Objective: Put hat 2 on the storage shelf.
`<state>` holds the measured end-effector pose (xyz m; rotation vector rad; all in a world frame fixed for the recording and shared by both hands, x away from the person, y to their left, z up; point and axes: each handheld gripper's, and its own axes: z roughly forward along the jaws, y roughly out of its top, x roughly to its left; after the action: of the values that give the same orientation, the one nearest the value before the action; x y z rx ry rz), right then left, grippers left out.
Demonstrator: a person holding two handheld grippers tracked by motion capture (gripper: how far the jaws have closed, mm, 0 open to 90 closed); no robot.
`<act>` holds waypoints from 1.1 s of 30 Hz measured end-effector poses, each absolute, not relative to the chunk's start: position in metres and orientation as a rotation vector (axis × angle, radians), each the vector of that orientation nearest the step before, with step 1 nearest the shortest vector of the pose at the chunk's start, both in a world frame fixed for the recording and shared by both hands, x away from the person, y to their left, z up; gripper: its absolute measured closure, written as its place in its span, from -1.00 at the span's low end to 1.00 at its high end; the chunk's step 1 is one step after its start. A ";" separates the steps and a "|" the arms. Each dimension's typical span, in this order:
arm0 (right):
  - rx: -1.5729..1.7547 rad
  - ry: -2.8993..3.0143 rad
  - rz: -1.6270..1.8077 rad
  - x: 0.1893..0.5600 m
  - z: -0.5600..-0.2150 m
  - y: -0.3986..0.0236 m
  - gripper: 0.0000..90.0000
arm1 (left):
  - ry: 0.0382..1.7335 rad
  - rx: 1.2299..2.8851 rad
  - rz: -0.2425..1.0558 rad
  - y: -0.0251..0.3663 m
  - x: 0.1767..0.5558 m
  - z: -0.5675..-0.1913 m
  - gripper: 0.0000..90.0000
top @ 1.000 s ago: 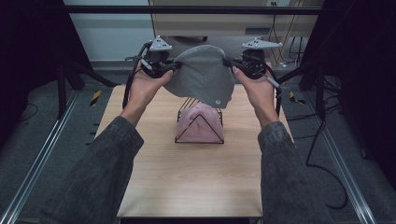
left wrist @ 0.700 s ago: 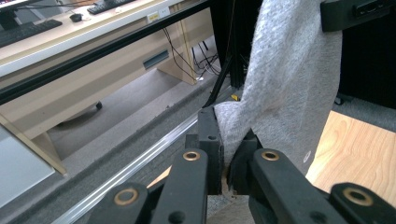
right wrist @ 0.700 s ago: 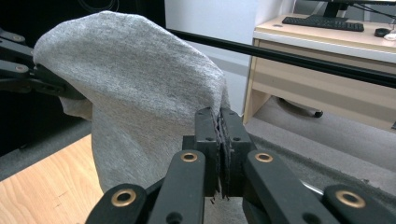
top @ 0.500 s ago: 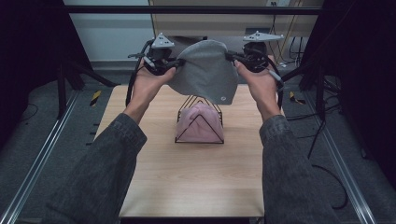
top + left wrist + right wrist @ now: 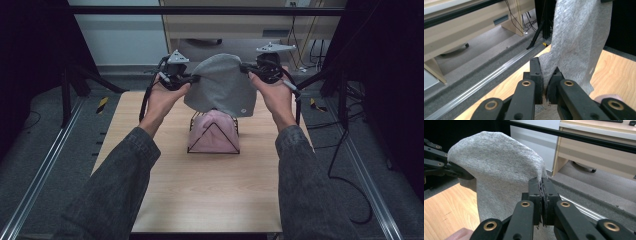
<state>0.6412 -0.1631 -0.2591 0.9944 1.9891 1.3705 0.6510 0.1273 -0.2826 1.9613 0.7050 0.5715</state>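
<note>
A grey knit cap hangs in the air between both grippers, above the far part of the table. My left gripper is shut on the cap's left edge. At the cap's right edge my right gripper is shut too, and the cloth drapes leftward from it. Below the cap stands a black wire rack with a pink cap on it.
The wooden table has bare room in front of the rack. Metal rails run along both sides on the grey floor. A beige desk and cables lie beyond the far edge. Black stand legs sit at the left.
Both grippers have lifted the grey cap higher and slightly farther from the person; its lower edge now hangs just over the pink cap on the rack.
</note>
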 end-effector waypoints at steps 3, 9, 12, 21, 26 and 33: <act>0.999 1.996 1.367 0.639 -0.263 -0.163 0.96 | 0.709 1.970 0.564 0.128 0.648 -0.286 0.92; 0.996 2.023 1.350 0.632 -0.271 -0.160 0.96 | 0.720 1.978 0.551 0.131 0.643 -0.294 0.92; 0.993 2.030 1.346 0.630 -0.276 -0.160 0.96 | 0.721 1.982 0.547 0.132 0.642 -0.298 0.92; 1.024 2.080 1.321 0.624 -0.302 -0.157 0.96 | 0.738 2.025 0.511 0.134 0.636 -0.324 0.92; 1.043 2.120 1.290 0.623 -0.321 -0.154 0.95 | 0.760 2.063 0.480 0.136 0.634 -0.342 0.92; 1.082 2.160 1.267 0.624 -0.345 -0.150 0.96 | 0.786 2.090 0.447 0.138 0.634 -0.361 0.92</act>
<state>0.6238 -0.1502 -0.3449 1.0821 2.1601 1.2672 0.6336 0.1378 -0.3610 2.0897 0.7858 0.4474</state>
